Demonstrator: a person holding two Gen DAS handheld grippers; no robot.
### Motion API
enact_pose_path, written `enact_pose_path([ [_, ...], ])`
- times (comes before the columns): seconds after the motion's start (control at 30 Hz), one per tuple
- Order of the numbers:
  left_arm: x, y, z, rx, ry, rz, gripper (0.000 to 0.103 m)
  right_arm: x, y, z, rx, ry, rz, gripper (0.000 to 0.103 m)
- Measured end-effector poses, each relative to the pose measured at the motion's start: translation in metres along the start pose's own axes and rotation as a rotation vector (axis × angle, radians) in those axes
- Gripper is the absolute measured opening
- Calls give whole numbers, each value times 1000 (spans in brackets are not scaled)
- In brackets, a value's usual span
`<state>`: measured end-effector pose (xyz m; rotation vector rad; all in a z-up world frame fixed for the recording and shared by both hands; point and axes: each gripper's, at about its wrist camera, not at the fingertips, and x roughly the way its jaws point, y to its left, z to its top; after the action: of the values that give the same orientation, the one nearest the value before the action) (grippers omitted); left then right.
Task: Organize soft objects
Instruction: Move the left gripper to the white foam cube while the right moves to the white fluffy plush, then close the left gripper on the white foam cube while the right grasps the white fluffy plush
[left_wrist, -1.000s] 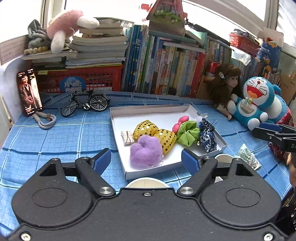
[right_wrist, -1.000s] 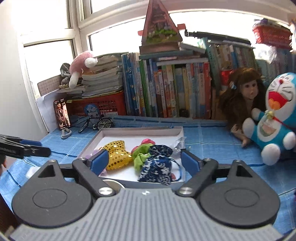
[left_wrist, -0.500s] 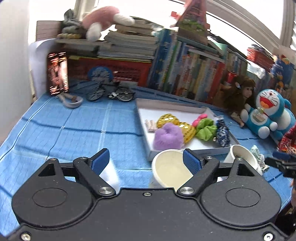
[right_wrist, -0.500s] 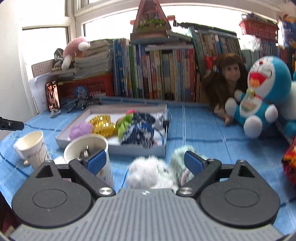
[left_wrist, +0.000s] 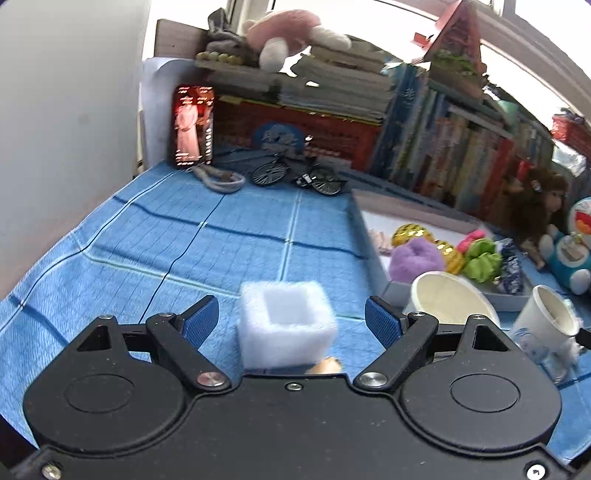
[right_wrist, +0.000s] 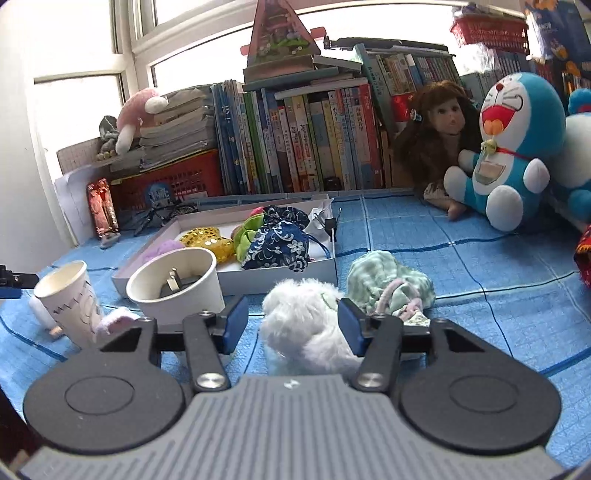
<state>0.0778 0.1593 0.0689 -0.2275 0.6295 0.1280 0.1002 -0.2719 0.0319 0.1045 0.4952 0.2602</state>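
A white foam block (left_wrist: 284, 325) with a square hollow sits on the blue cloth between the fingers of my open left gripper (left_wrist: 291, 319), untouched. A white fluffy soft item (right_wrist: 306, 332) lies between the fingers of my right gripper (right_wrist: 291, 321), whose jaws stand partly closed around it; contact is unclear. A green checked cloth item (right_wrist: 388, 284) lies just right of it. The white box (right_wrist: 280, 277) holds a purple pompom (left_wrist: 415, 258), gold sequin items (right_wrist: 207, 240), a green scrunchie (left_wrist: 480, 258) and a blue floral pouch (right_wrist: 280, 243).
Two paper cups (right_wrist: 177, 280) (right_wrist: 68, 295) stand in front of the box. A doll (right_wrist: 439, 140) and a Doraemon plush (right_wrist: 509, 147) sit at the back right. Books, a red basket (left_wrist: 295, 129), a phone (left_wrist: 194, 125) and a toy bicycle (left_wrist: 295, 173) line the back.
Both grippers pulled back and lowered toward the front of the table. The foam block came between the left fingers. The right jaws narrowed around the white fluffy item.
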Motion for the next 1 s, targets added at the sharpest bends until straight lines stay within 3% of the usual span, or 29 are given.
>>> enact_pose_path([
  [0.1, 11, 0, -8, -6, 10, 10, 85, 6, 5, -5, -14, 11, -14, 62],
  [0.13, 15, 1, -10, -17, 15, 8, 85, 8, 6, -6, -14, 11, -23, 70],
  [0.17, 18, 1, -12, -30, 19, 5, 85, 9, 6, -7, -10, 10, -29, 72],
  [0.6, 46, 0, -21, -64, 34, 37, 85, 29, 2, -12, 26, 23, -125, 82],
  [0.97, 56, 4, -23, -83, 63, 27, 66, 37, -2, -18, 65, 19, -126, 84],
  [1.0, 56, 4, -23, -83, 63, 28, 65, 37, -1, -18, 65, 15, -127, 79],
])
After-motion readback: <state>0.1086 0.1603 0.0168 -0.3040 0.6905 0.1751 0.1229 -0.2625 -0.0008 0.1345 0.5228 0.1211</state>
